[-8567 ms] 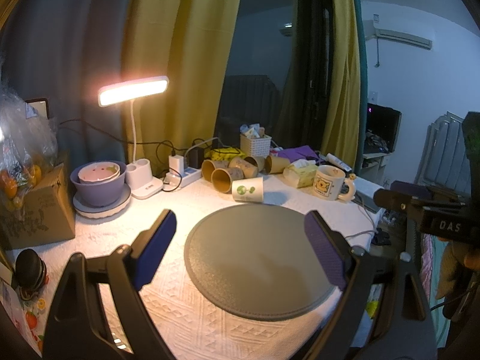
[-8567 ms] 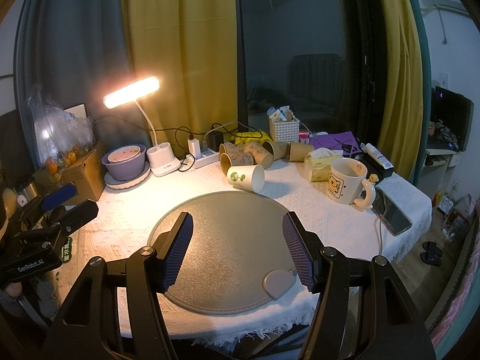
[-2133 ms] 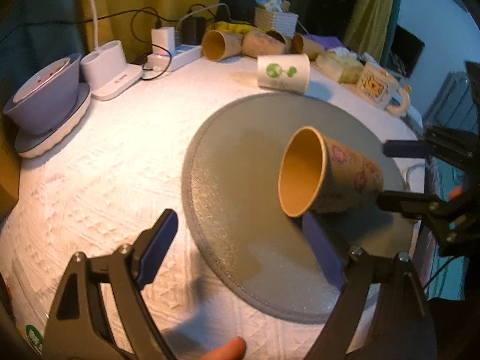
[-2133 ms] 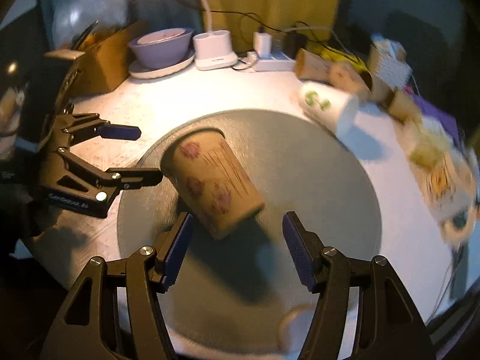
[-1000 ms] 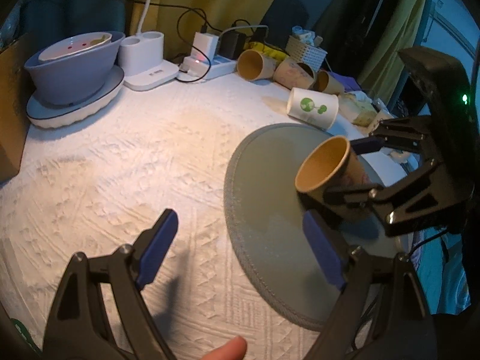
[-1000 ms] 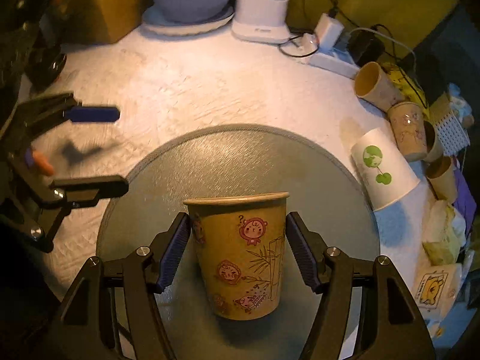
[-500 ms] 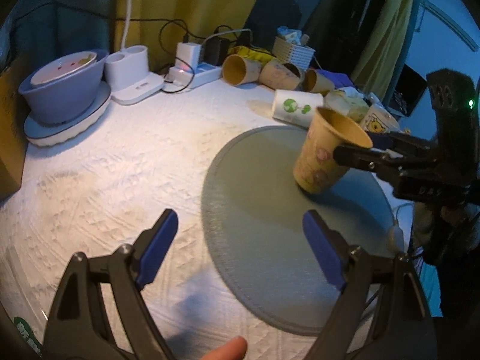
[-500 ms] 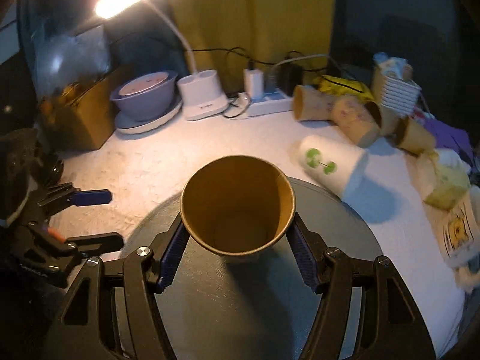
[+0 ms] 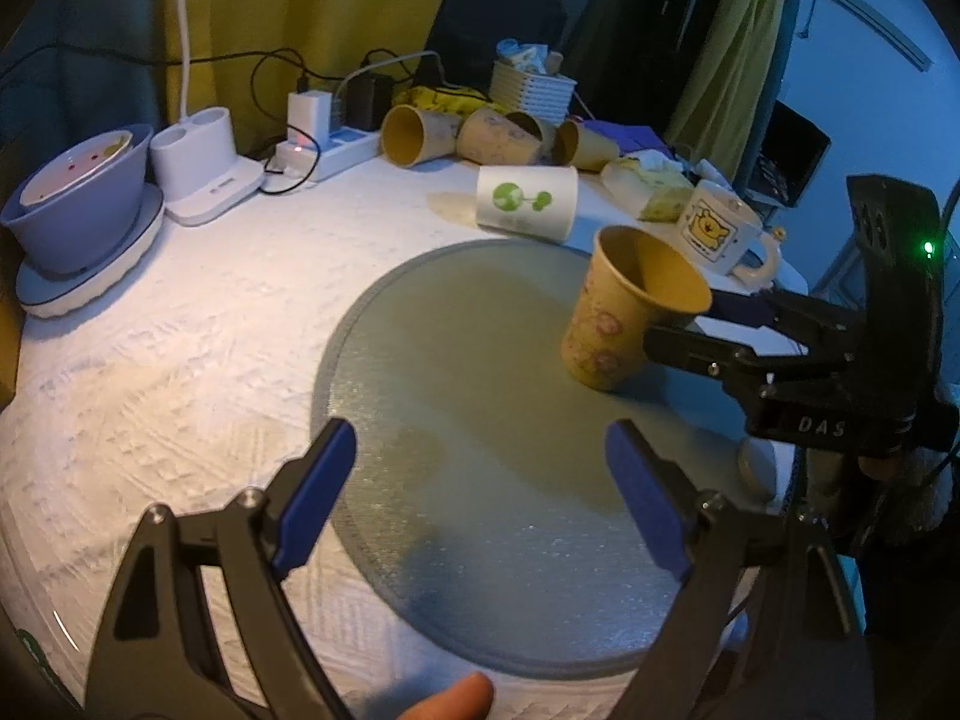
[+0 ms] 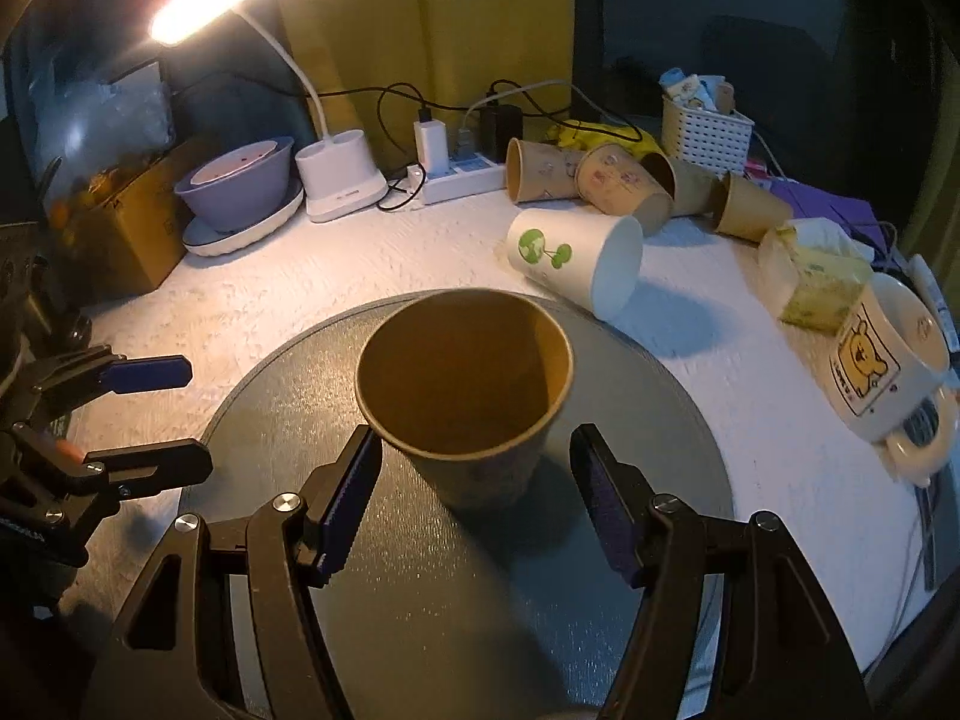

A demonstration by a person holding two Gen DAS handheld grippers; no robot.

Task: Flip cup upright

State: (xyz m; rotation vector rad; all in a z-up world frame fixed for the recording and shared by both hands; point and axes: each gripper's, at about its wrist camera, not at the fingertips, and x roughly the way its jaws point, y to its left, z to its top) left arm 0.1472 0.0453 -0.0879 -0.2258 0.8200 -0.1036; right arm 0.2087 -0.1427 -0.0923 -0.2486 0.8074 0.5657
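Observation:
A brown paper cup with pink prints [image 9: 618, 315] [image 10: 465, 396] stands mouth up on the round grey mat [image 9: 456, 396] [image 10: 456, 588], at its right side in the left wrist view. My right gripper [image 10: 480, 498] is open, its blue pads on either side of the cup with gaps showing; it also shows in the left wrist view [image 9: 714, 324]. My left gripper [image 9: 480, 498] is open and empty over the mat's near left part; it also shows in the right wrist view [image 10: 150, 414].
A white cup with a green print [image 9: 528, 202] [image 10: 573, 261] lies on its side behind the mat. Several brown cups [image 10: 591, 180] lie beyond it, by a power strip [image 10: 462, 174] and white basket [image 10: 705, 126]. A bear mug [image 10: 888, 360], tissue pack [image 10: 819, 276], lamp base [image 10: 342, 183] and purple bowl [image 10: 237, 180] ring the table.
The right gripper has turned the cup from lying to standing on the mat, then opened off it and drawn back slightly. The left gripper stayed open and moved little.

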